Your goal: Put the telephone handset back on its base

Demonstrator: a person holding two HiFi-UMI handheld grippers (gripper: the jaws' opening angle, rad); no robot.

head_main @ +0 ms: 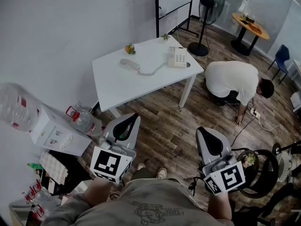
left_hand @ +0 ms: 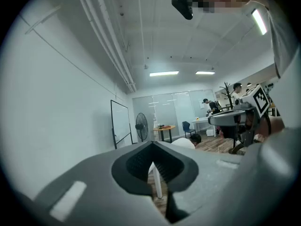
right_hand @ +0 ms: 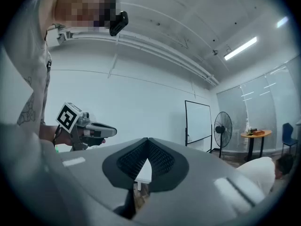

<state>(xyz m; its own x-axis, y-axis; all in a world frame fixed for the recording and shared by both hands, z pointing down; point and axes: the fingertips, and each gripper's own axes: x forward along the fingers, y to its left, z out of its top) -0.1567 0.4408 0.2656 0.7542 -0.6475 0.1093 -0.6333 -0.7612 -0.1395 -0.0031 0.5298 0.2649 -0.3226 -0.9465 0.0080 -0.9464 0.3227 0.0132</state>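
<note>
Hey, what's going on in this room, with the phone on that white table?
A standing person holds a tool in each hand. The left tool and right tool are both shut and empty, aimed toward the white table but well short of it. On the table, the telephone handset lies off its base, joined to it by the cord. Another person crouches on the floor beside the table.

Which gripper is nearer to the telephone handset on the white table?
Left. The left gripper is directly below the handset in the head view; the right gripper is farther right.
</note>
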